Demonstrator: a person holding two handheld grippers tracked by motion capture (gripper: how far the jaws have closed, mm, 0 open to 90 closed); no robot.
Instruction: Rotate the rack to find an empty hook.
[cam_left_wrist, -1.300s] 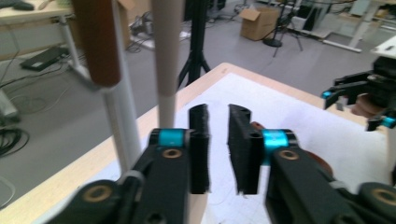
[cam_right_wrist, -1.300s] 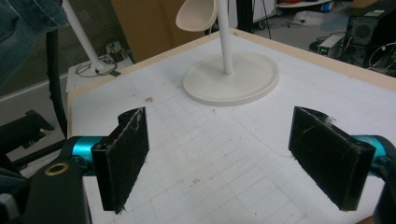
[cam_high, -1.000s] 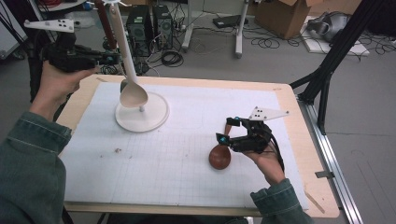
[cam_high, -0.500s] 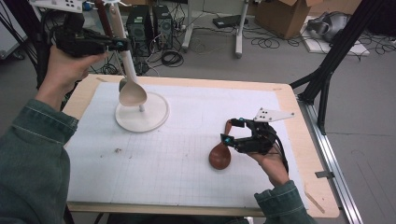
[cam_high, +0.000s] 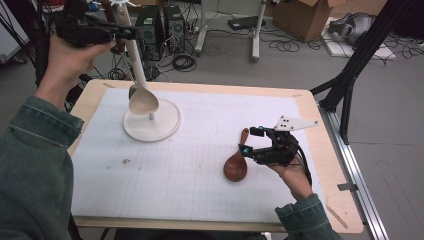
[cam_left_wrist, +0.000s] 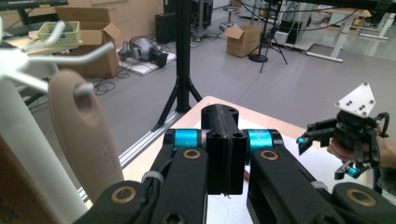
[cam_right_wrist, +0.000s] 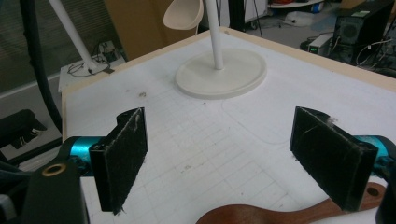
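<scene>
A beige spoon (cam_high: 142, 101) hangs bowl-down from a hook at the top of a white rack whose round base (cam_high: 165, 127) stands at the table's back left. Its handle (cam_left_wrist: 81, 140) shows on the hook in the left gripper view. My left gripper (cam_high: 129, 33) is held high beside the rack's top, shut with nothing in it (cam_left_wrist: 223, 128). A brown wooden spoon (cam_high: 236, 165) lies on the mat at the right. My right gripper (cam_high: 250, 140) hovers open just over its handle (cam_right_wrist: 280, 217), the pads (cam_right_wrist: 123, 154) wide apart.
The white gridded mat (cam_high: 190, 175) covers most of the wooden table (cam_high: 320, 150). The rack's pole (cam_right_wrist: 214, 28) and base (cam_right_wrist: 222, 72) stand beyond the right gripper. Cables, boxes and stand legs lie on the floor beyond the table.
My left hand has lifted its shut gripper upward along the rack to its top. The beige spoon stays hanging. The right gripper has barely moved.
</scene>
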